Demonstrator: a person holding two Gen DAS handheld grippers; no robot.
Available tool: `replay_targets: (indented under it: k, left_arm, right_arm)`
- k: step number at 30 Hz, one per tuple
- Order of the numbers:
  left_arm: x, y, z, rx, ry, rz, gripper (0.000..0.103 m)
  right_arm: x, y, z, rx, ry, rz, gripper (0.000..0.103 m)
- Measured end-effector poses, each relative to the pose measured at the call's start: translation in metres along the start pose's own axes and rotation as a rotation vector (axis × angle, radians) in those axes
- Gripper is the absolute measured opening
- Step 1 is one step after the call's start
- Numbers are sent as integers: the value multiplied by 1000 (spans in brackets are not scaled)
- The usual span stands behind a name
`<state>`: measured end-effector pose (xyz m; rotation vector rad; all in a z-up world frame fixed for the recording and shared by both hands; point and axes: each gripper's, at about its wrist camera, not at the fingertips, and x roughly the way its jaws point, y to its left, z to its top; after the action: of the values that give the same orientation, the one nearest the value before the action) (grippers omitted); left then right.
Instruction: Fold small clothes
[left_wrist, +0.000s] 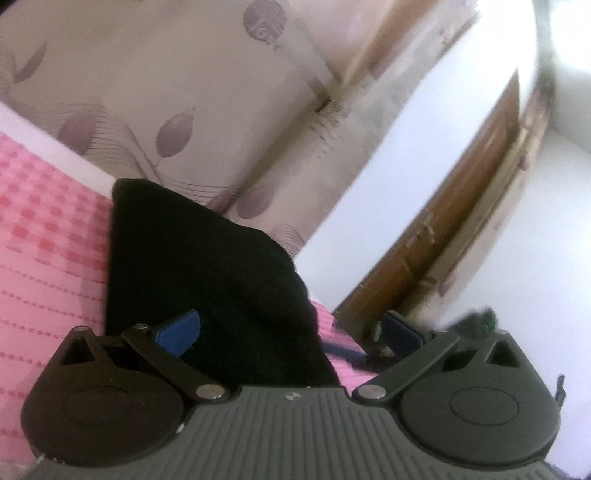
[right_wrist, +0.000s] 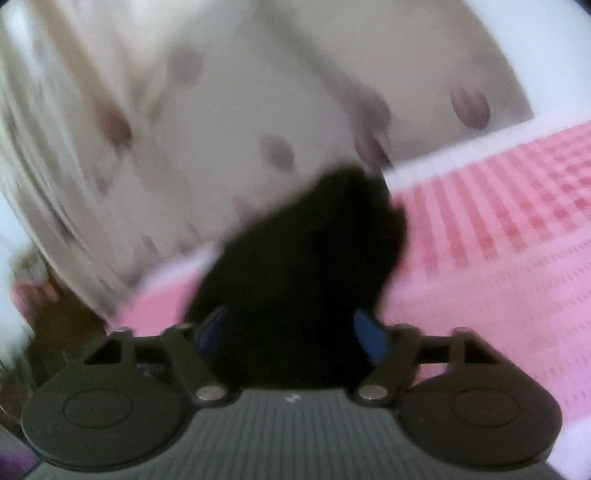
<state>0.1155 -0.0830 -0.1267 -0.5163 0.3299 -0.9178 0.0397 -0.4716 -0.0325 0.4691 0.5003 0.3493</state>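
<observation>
One black garment (left_wrist: 207, 280) sits at centre frame in both wrist views, over a pink checked bedspread (left_wrist: 48, 236). Left hand-held gripper (left_wrist: 288, 332): fingers apart, cloth between. Right hand-held gripper (right_wrist: 295, 332): fingers spread around cloth; grip cannot be told. Leaf-patterned curtain (left_wrist: 155, 92) behind.

I'm looking into a home bedroom. Under my cameras lies a bed with a pink checked bedspread (left_wrist: 48, 236). Behind it hangs a cream curtain (left_wrist: 155, 92) printed with mauve leaves, and past a white wall (left_wrist: 388, 177) I see a brown wooden door (left_wrist: 461, 206).
</observation>
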Motion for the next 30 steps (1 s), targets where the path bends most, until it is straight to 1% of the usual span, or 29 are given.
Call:
replay_targets:
  k: [1, 2, 3, 4, 6, 8, 9, 11, 13, 14, 15, 16, 17, 18, 20, 22, 24, 26, 27, 28, 30]
  left_arm:
    - [-1, -1, 0, 5, -3, 6, 103]
    - [-2, -2, 0, 14, -4, 12, 103]
    - [-4, -4, 1, 28, -5, 21, 103]
    - [-5, -5, 1, 36, -6, 28, 103]
    - [-9, -7, 0, 36, -10, 42, 103]
    - [-16, -6, -2, 5, -10, 42, 103]
    - [-20, -5, -3, -8, -6, 38, 103]
    - [-21, -5, -4, -8, 0, 41, 103]
    - [-19, -6, -4, -1, 9, 45, 103]
    - [-18, -6, -4, 5, 13, 45, 103]
    - [-19, -7, -5, 12, 14, 44, 103]
    - [-19, -8, -5, 18, 12, 43, 103]
    - [-18, -8, -5, 22, 13, 46, 103]
    - [-17, -8, -5, 28, 19, 54, 103]
    - [-15, -9, -6, 40, 32, 61, 103]
    - [-15, -11, -7, 61, 37, 60, 103]
    - [-14, -12, -8, 75, 47, 66, 102]
    - [-13, -13, -9, 85, 50, 73, 102]
    - [-13, -13, -9, 89, 57, 80, 102]
    - [-12, -13, -10, 94, 62, 86, 102]
    - [-11, -14, -10, 105, 70, 100, 102]
  right_arm:
    - [2, 4, -7, -25, 38, -14, 20]
    - [4, 7, -15, -36, 58, -19, 20]
    - [-1, 9, -21, -42, 51, -21, 15]
    - [-8, 11, -25, -39, 36, -19, 8]
    - [-26, 11, -25, -2, -5, 13, 7]
    - [-41, 13, -26, 4, -23, 18, 7]
    - [-45, 13, -28, 6, -10, 12, 7]
    - [-40, 5, -32, 25, 22, -18, 7]
    - [-40, 0, -34, 42, 21, -13, 7]
    - [-41, 3, -32, 29, 12, -5, 10]
    - [-42, 9, -28, 9, 1, -11, 11]
    - [-44, 14, -26, 2, -6, -23, 14]
    - [-43, 15, -23, -1, -12, -27, 26]
    - [-40, 17, -21, -6, -18, -32, 41]
    - [-34, 19, -14, -8, -48, -62, 54]
    - [-31, 21, -5, -17, -91, -88, 54]
    - [-27, 28, 7, -38, -143, -88, 54]
    - [-18, 37, 16, -81, -174, -94, 54]
    - [-9, 39, 19, -100, -168, -97, 54]
    - [3, 41, 22, -129, -141, -102, 53]
    - [24, 44, 22, -203, -85, -170, 53]
